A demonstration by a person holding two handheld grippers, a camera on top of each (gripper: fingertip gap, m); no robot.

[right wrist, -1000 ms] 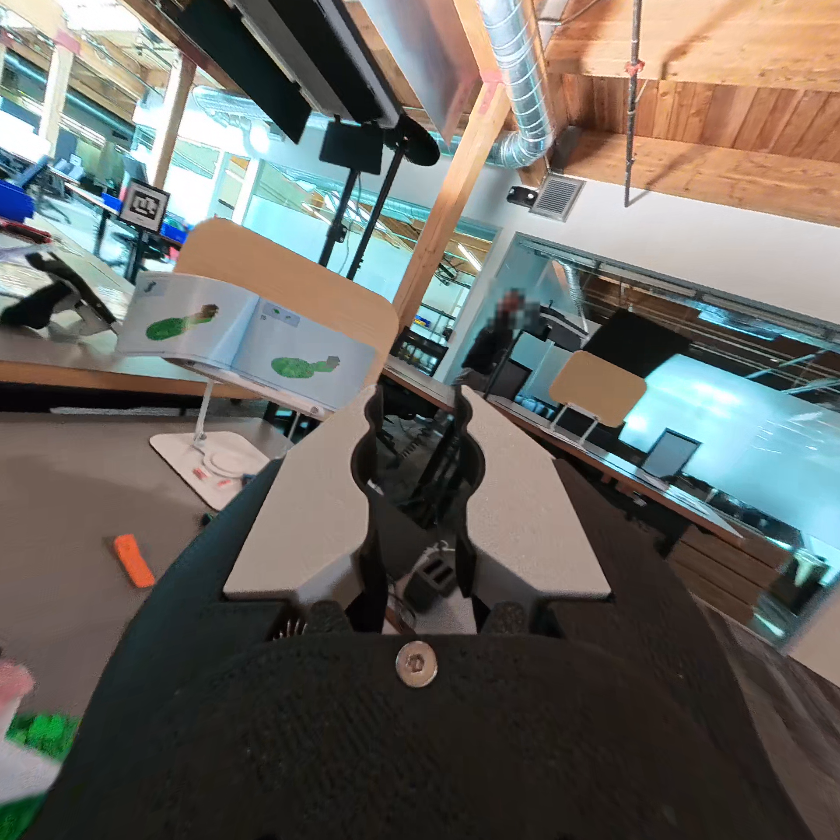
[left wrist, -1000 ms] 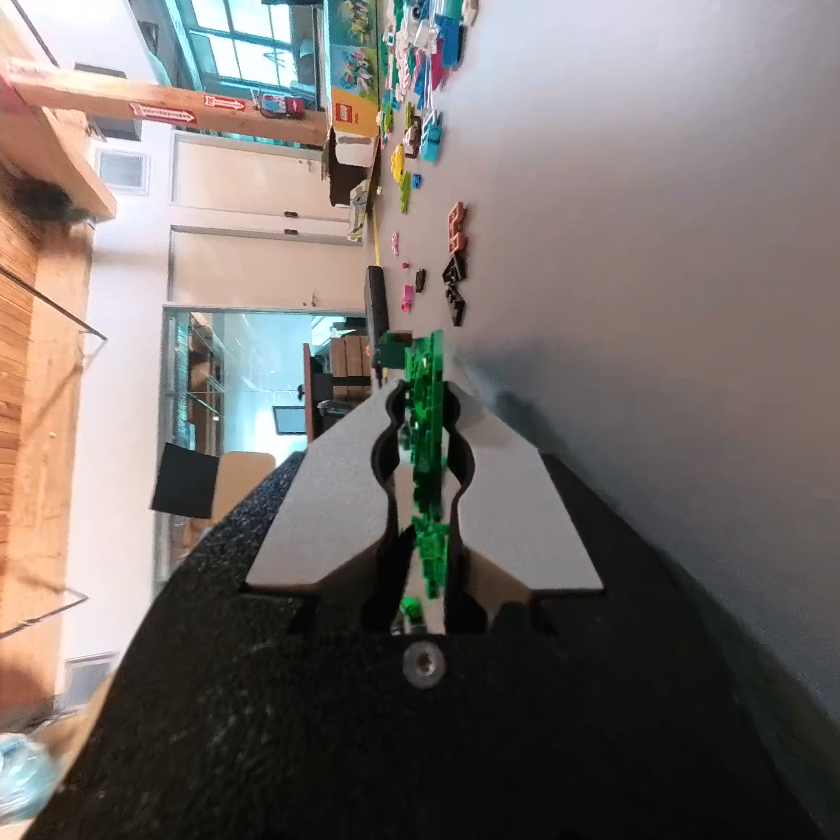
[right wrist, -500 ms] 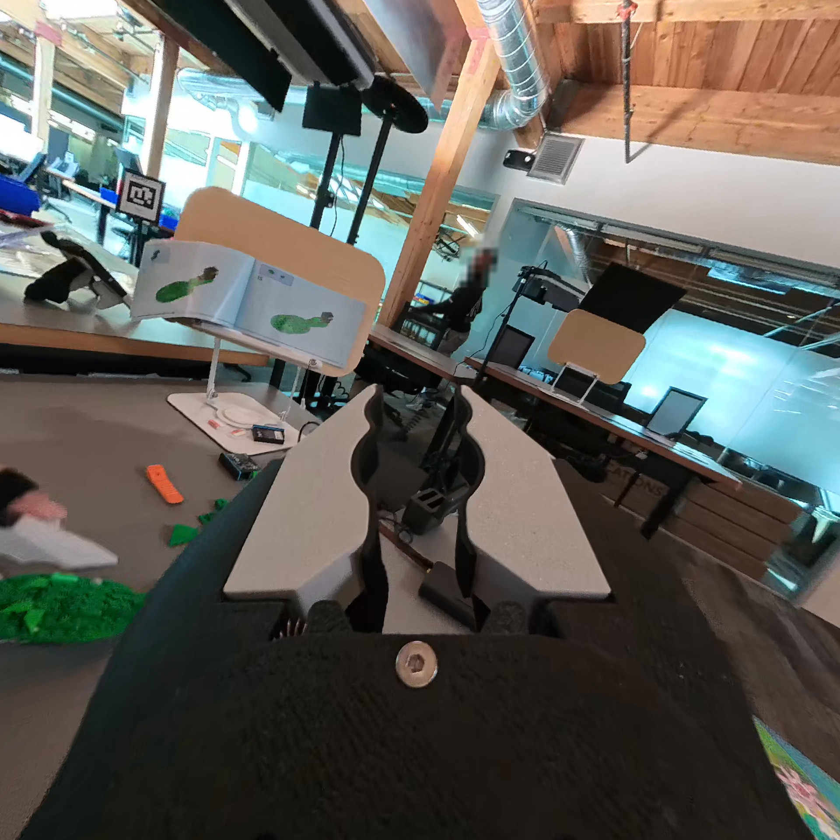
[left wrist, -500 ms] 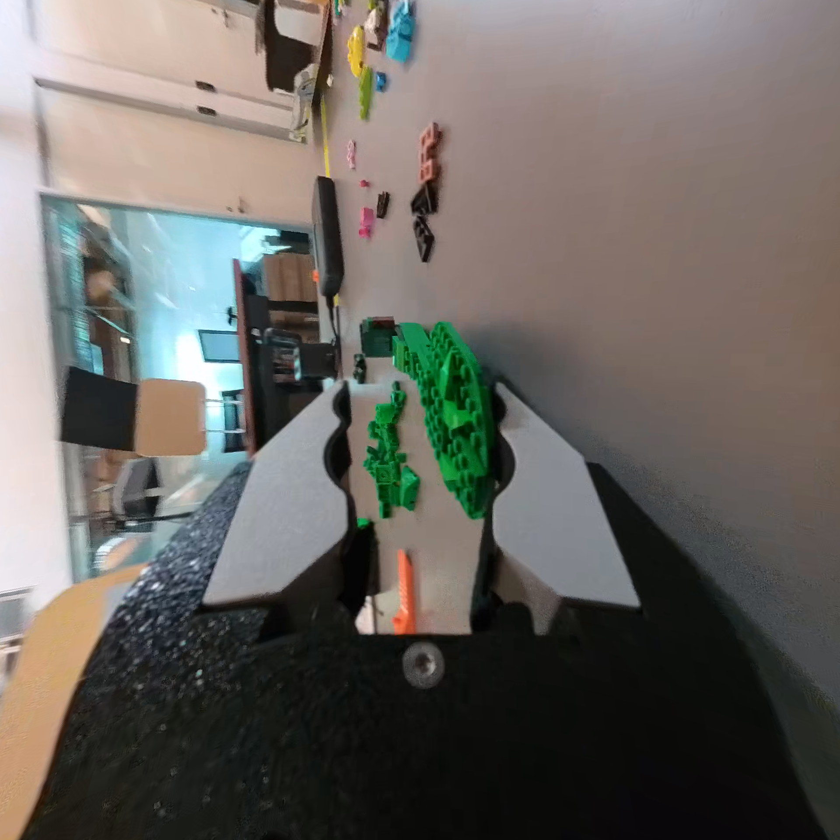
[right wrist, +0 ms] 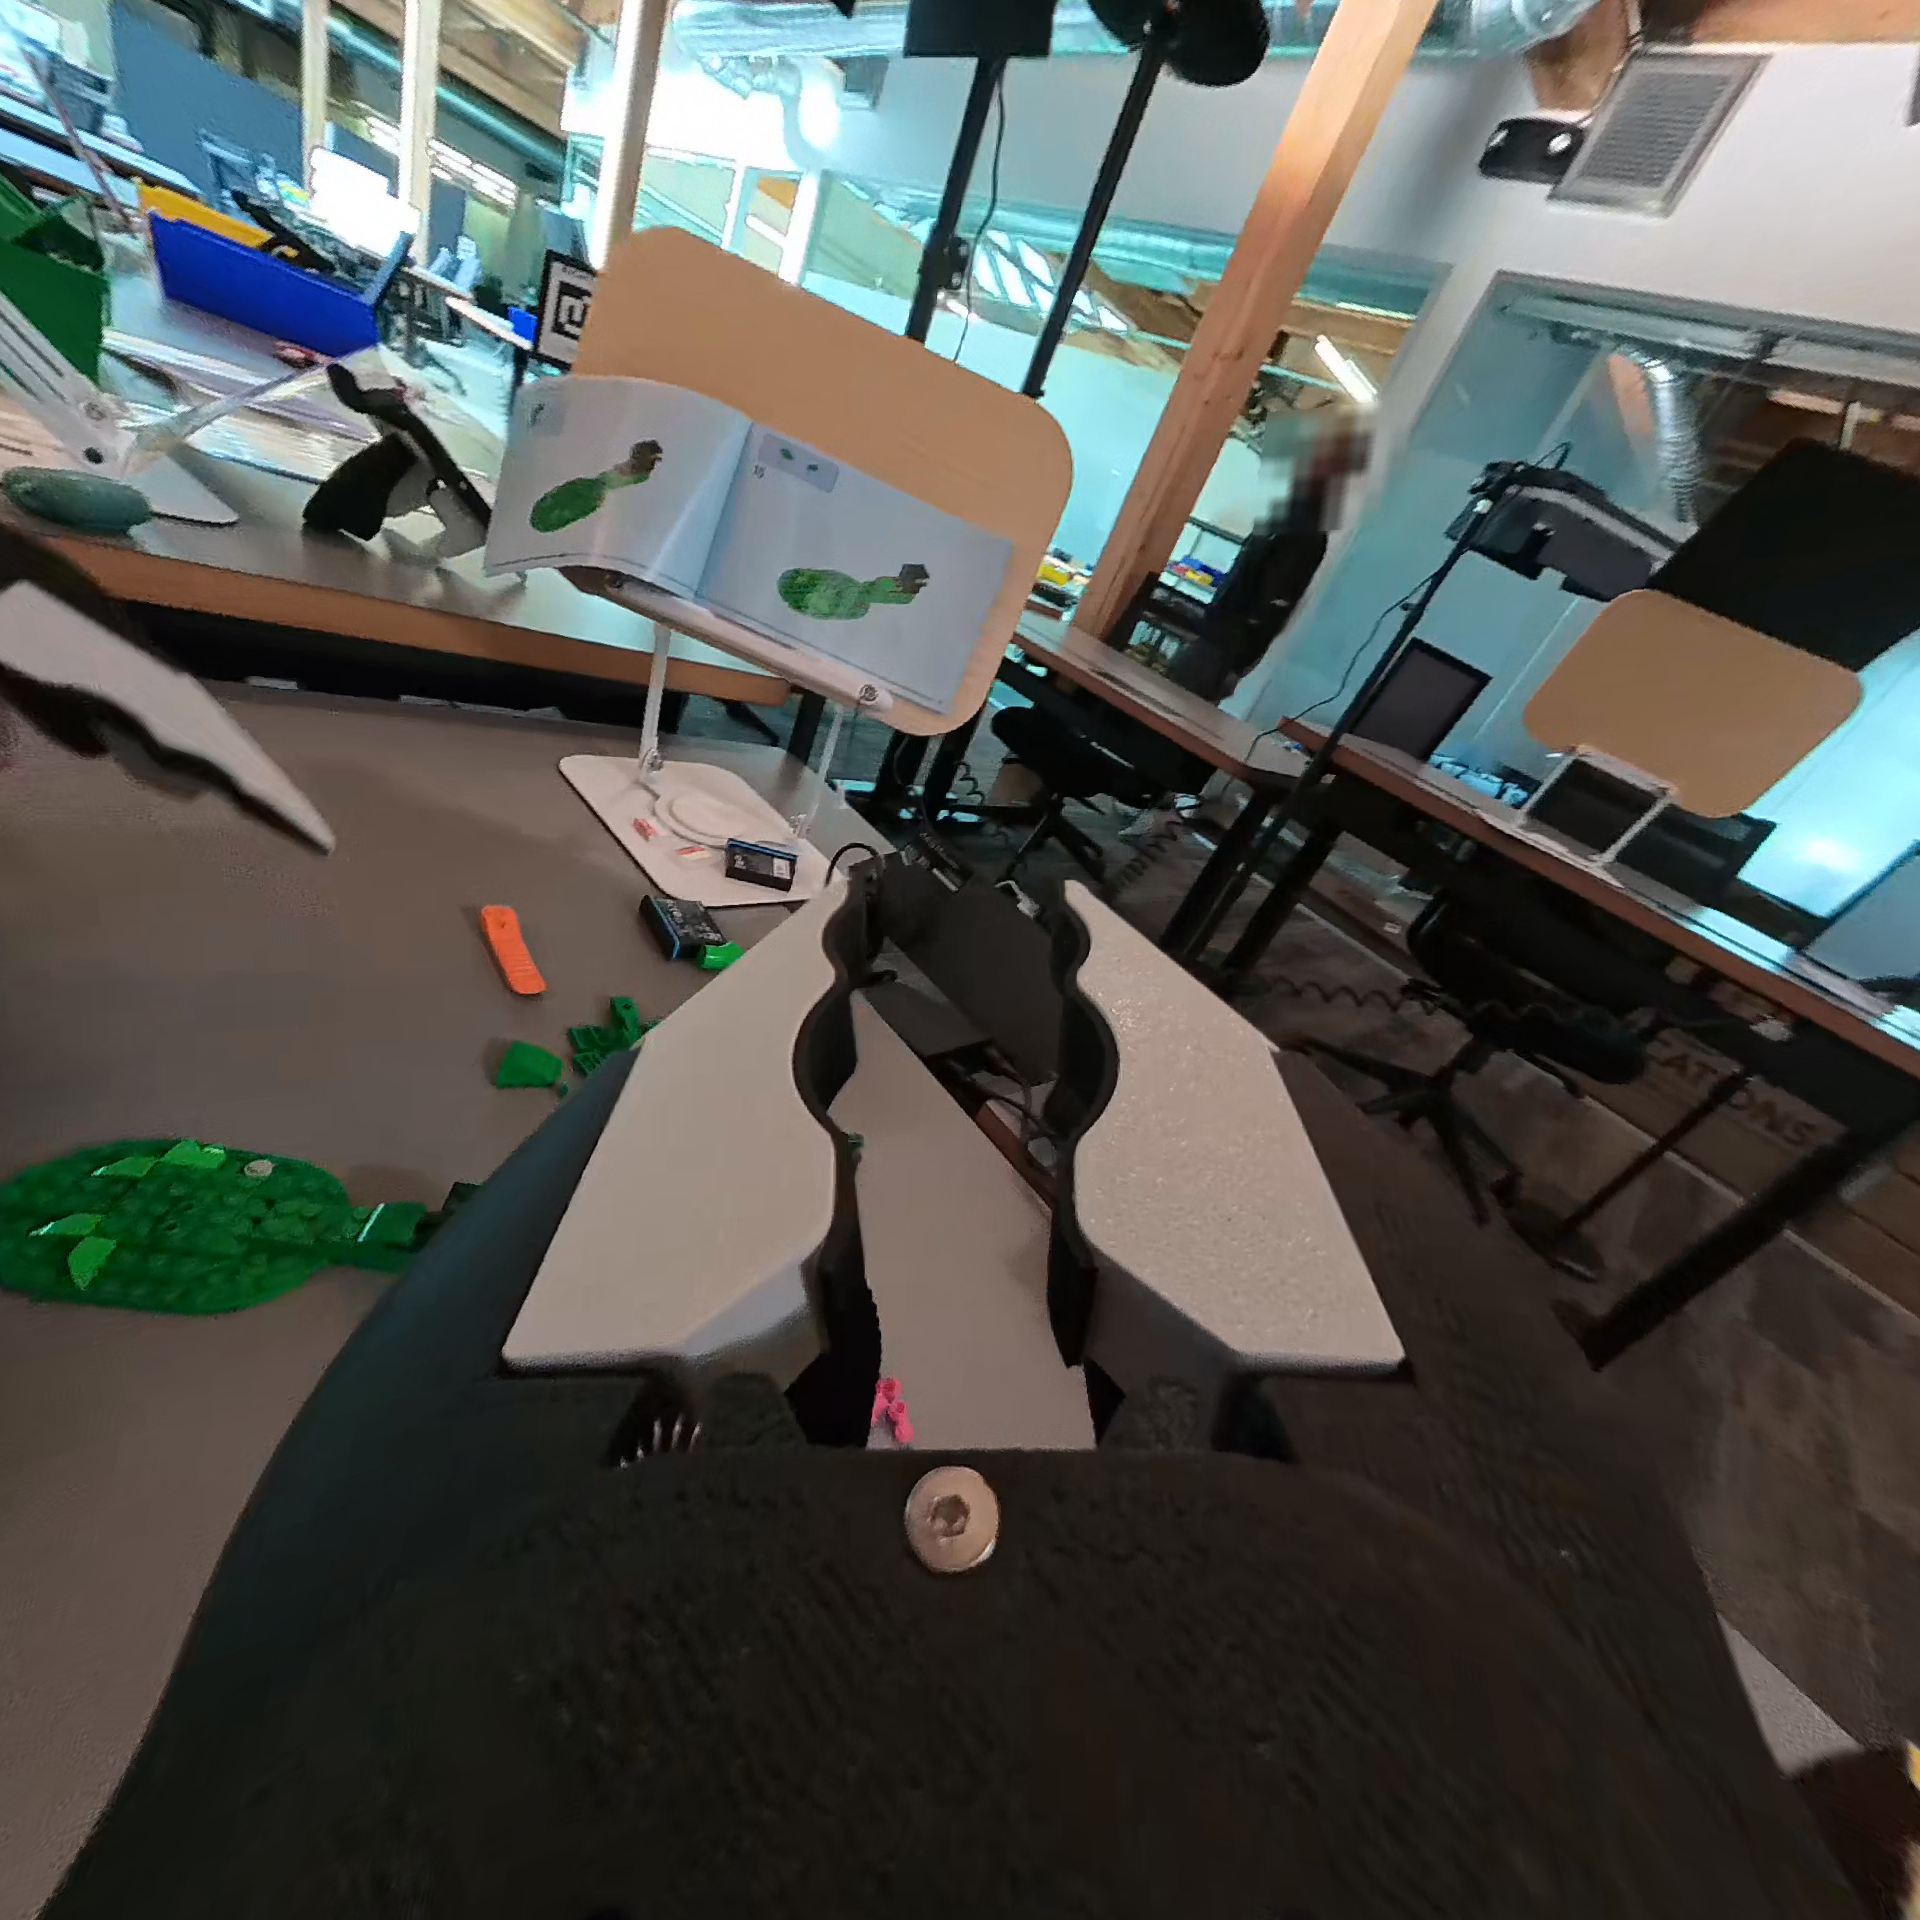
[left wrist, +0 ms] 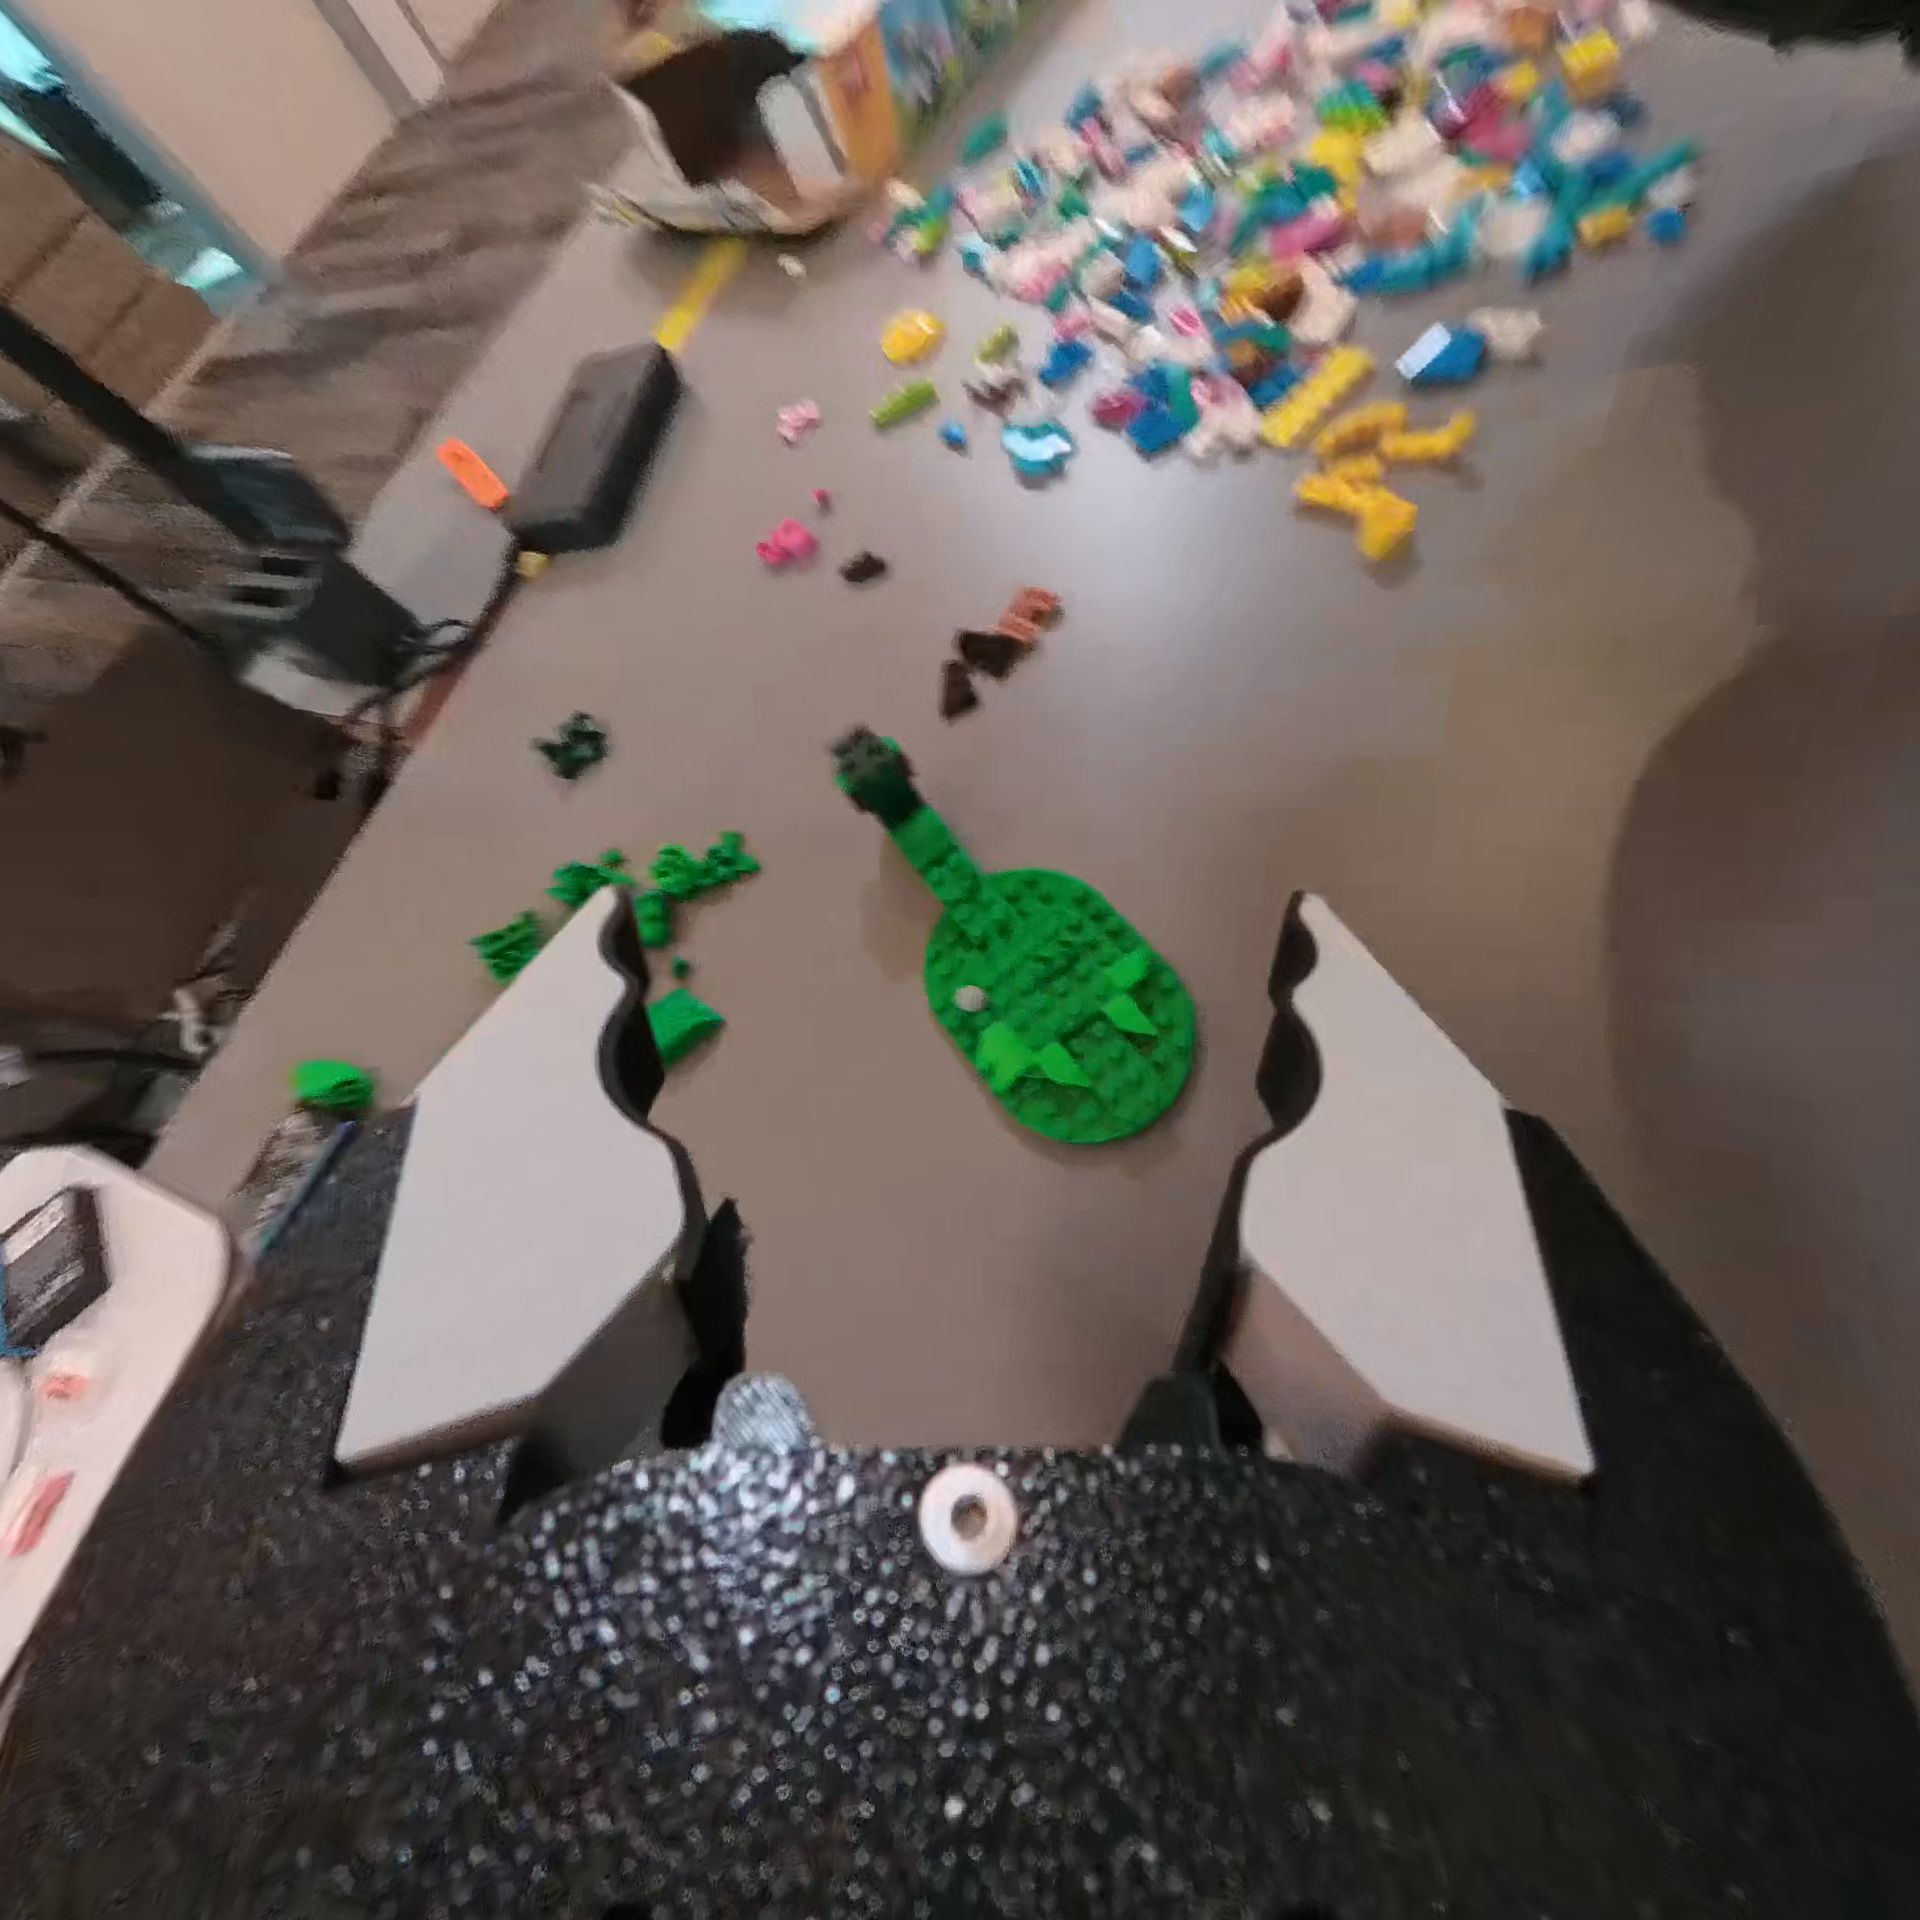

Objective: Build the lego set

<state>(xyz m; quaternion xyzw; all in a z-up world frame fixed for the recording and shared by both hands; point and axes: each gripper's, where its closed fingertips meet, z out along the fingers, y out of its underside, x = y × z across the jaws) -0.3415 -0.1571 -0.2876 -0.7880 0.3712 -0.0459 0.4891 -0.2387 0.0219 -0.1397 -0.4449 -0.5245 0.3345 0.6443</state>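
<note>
Since a second ago, the left gripper (left wrist: 951, 914) let go of the green lego plate (left wrist: 1055, 1013) and pulled back; its jaws stand wide apart, holding nothing. Now the plate lies flat on the counter (left wrist: 1299, 727), with loose green bricks (left wrist: 644, 883) to its left. That means a new brick is likely next. On the right, the right gripper (right wrist: 956, 914) is partly open and empty, off to the side.
</note>
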